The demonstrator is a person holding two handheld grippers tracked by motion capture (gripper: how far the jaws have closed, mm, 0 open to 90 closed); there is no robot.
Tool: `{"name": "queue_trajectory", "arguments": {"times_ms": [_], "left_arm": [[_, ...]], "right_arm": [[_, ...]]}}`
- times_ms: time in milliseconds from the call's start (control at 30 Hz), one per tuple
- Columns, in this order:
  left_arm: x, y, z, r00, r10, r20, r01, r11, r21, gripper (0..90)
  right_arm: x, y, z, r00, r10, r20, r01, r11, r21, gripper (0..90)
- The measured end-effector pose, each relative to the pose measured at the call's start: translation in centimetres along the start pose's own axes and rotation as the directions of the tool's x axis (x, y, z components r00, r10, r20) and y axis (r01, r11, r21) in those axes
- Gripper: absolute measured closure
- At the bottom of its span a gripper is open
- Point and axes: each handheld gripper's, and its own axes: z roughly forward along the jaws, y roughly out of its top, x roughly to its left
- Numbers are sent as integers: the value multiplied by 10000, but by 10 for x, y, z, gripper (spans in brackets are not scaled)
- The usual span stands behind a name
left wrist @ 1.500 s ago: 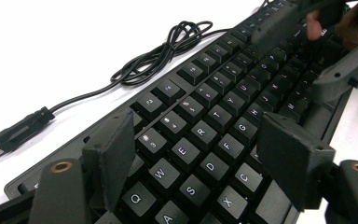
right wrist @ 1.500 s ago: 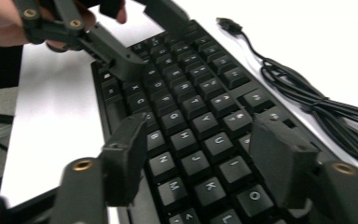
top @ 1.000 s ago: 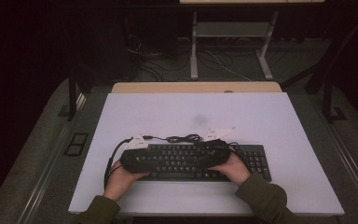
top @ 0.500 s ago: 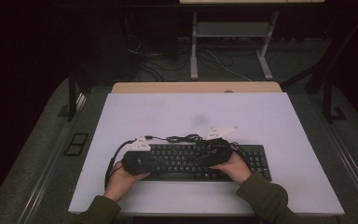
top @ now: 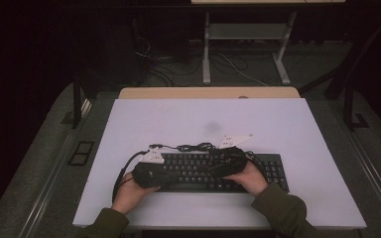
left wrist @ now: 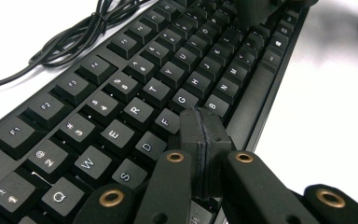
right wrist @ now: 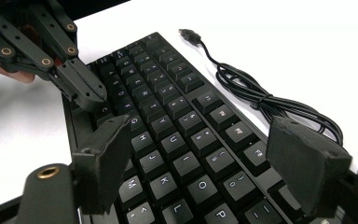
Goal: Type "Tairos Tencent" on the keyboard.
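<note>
Keyboard [top: 198, 171] on the table [top: 287, 124] is poked by the closed left tool [left wrist: 205, 140] as one tip, while the right tool [right wrist: 205, 163] is held open above the keys.

Both forearms enter from bottom, sleeves green. Left gripper [left wrist: 204, 140] low and level, aimed rightward, fingers [left wrist: 193, 140] pressed flat together, nothing between. Right gripper [right wrist: 200, 163] aimed leftward toward it, fingers [right wrist: 105, 158] spread wide, empty. Gripper tips near each other, apart.
</note>
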Motion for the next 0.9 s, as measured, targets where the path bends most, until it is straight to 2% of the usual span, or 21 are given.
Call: {"name": "queue_trajectory", "arguments": {"times_ms": [600,900], "left_arm": [[0,-1,6,9999,134,63,-135,9995,287,891],[-2,2,1,9998,131,-126,-131,9999,29,891]], "right_arm": [[1,0,1,10000,11,38,-11,10000,-3,219],[0,1,-1,10000,-15,26,16,10000,-71,219]]}}
